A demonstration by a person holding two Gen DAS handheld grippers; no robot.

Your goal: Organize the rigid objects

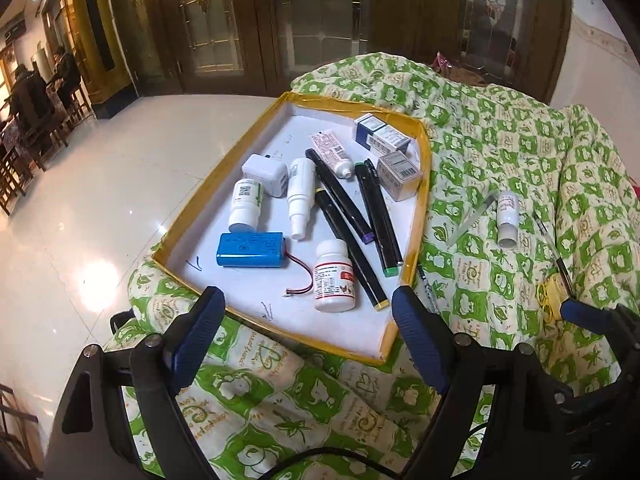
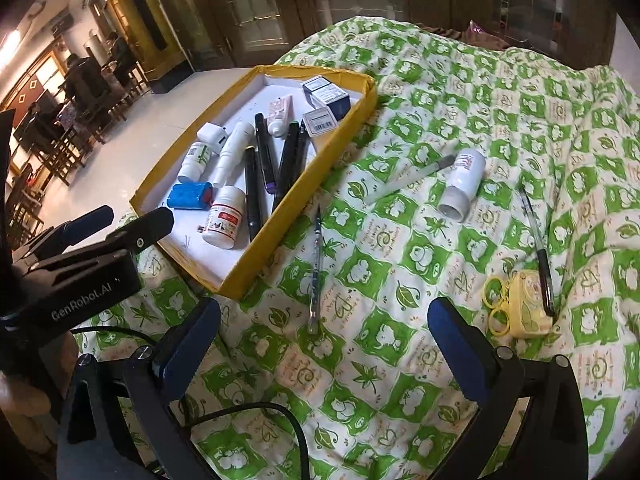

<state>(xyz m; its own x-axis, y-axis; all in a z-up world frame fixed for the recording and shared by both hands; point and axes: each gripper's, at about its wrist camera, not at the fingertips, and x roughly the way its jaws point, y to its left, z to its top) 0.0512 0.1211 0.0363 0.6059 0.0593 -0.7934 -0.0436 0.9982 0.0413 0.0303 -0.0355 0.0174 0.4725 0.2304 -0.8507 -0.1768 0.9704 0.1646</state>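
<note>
With both my left gripper (image 1: 304,312) and right gripper (image 2: 324,332) spread wide and empty, the thin pen (image 2: 316,268) lies on the quilt (image 2: 400,380) at 12 o'clock of my right gripper, beside the tray (image 2: 280,216); probably light, stiff, roll-prone; pinch mid-barrel.

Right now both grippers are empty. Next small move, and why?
Probably bring the right gripper forward and down onto the blue pen. It lies loose on the quilt beside the yellow tray, the nearest stray to those open jaws. The left gripper hovers open over the tray.
</note>
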